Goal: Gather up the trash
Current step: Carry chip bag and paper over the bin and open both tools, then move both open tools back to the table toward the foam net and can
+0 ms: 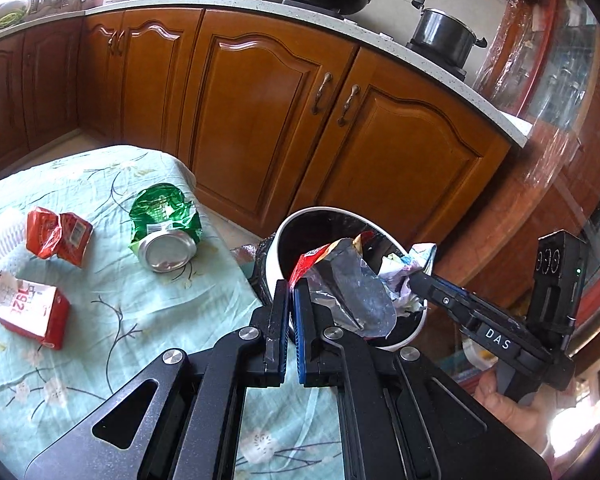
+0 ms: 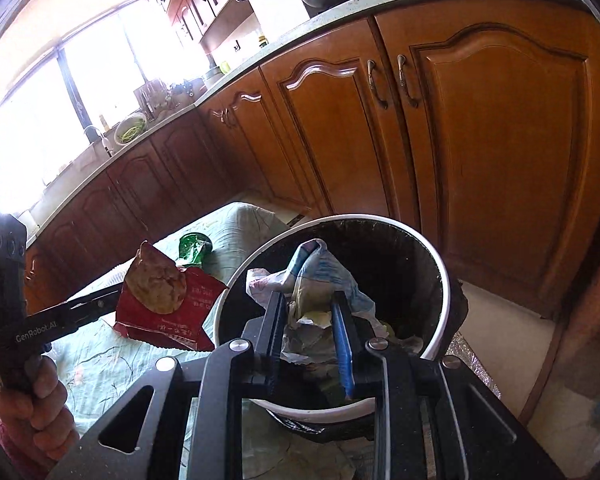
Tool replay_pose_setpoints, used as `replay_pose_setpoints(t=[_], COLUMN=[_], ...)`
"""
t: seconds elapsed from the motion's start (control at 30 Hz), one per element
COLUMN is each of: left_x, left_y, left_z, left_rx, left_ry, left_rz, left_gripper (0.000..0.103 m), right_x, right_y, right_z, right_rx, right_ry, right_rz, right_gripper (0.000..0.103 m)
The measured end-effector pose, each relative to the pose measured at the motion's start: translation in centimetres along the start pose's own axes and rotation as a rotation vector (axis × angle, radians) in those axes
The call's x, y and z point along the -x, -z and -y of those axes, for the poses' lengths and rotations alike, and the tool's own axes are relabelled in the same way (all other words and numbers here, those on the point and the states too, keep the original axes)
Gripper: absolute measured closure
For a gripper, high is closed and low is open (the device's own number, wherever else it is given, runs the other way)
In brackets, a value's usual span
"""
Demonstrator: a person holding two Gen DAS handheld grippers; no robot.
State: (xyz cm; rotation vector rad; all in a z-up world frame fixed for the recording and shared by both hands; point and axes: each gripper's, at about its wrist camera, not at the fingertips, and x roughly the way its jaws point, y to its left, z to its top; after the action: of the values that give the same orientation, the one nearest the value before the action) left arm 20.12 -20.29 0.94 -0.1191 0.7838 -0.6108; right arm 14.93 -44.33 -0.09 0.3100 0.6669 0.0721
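My left gripper (image 1: 291,289) is shut on the edge of a torn snack bag (image 1: 350,292), red outside and silver inside, which hangs at the near rim of the trash bin (image 1: 300,220). The right wrist view shows that bag (image 2: 164,304) beside the bin's white rim (image 2: 440,276), held by the left gripper (image 2: 118,295). My right gripper (image 2: 310,310) is shut on a crumpled white and blue wrapper (image 2: 320,276) above the bin's black-lined opening. The left wrist view shows the right gripper (image 1: 414,279) and its wrapper (image 1: 400,276) coming in from the right.
On the floral tablecloth (image 1: 120,320) lie a crushed green can (image 1: 164,224), a crumpled red wrapper (image 1: 58,236), a red and white carton (image 1: 28,312) and a white paper liner (image 1: 0,248). Wooden cabinets (image 1: 260,100) stand behind. A person's hand (image 2: 40,392) holds the left tool.
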Motion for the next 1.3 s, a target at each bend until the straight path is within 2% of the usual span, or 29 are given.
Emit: replay_pose_setpoints(t=[0.4,0.43,0.53,0.57,0.6,0.63,0.67,0.73,0.9,0.97,1.03,1.3], left_x=[-5.2,-5.7,-6.6,-6.8,-6.9,-7.0,-7.1,-6.8,-5.8,-5.1,-4.3,-1.0], left_y=[-1.4,-1.5,-1.6,-1.7,-1.6,-1.6,-1.5,-1.3,-0.6,-0.2,0.4,2.4], left_z=[2.8,3.0,3.5,3.5,3.6,3.7,3.7,3.6,2.7,2.1,1.4,-2.3], left_rx=[-0.06,-0.068,-0.08,-0.078,-0.076,-0.074,-0.07,-0.06,-0.035,-0.024,-0.006,0.084], left_ry=[0.019,0.016,0.014,0.012,0.014,0.014,0.011,0.003,-0.002,-0.009,-0.017,-0.059], left_rz=[-0.067,-0.074,-0.095,-0.098,-0.104,-0.109,-0.111,-0.099,-0.087,-0.08,-0.072,-0.058], left_gripper=[0.101,0.101,0.1,0.099,0.097,0.09,0.075,0.055,0.054,0.05,0.047,0.044], right_x=[-1.5,-1.7,-2.1,-2.0,-2.0,-1.9,-1.7,-1.4,-0.1,0.3,0.6,0.5], right_y=[-1.2,-1.2,-1.0,-0.8,-0.7,-0.6,-0.5,-0.4,0.0,0.2,0.4,1.5], right_z=[2.4,2.6,2.9,3.0,3.0,3.0,3.0,3.0,2.1,1.4,0.5,-3.8], right_rx=[-0.009,-0.012,-0.023,-0.028,-0.031,-0.033,-0.036,-0.043,-0.062,-0.071,-0.069,-0.034], right_ry=[0.056,0.055,0.049,0.048,0.046,0.047,0.047,0.047,0.034,0.015,-0.004,-0.093], right_rz=[-0.032,-0.041,-0.057,-0.055,-0.052,-0.048,-0.044,-0.033,0.012,0.025,0.033,0.021], right_gripper=[0.073,0.07,0.046,0.036,0.032,0.031,0.031,0.027,0.009,0.006,0.006,0.005])
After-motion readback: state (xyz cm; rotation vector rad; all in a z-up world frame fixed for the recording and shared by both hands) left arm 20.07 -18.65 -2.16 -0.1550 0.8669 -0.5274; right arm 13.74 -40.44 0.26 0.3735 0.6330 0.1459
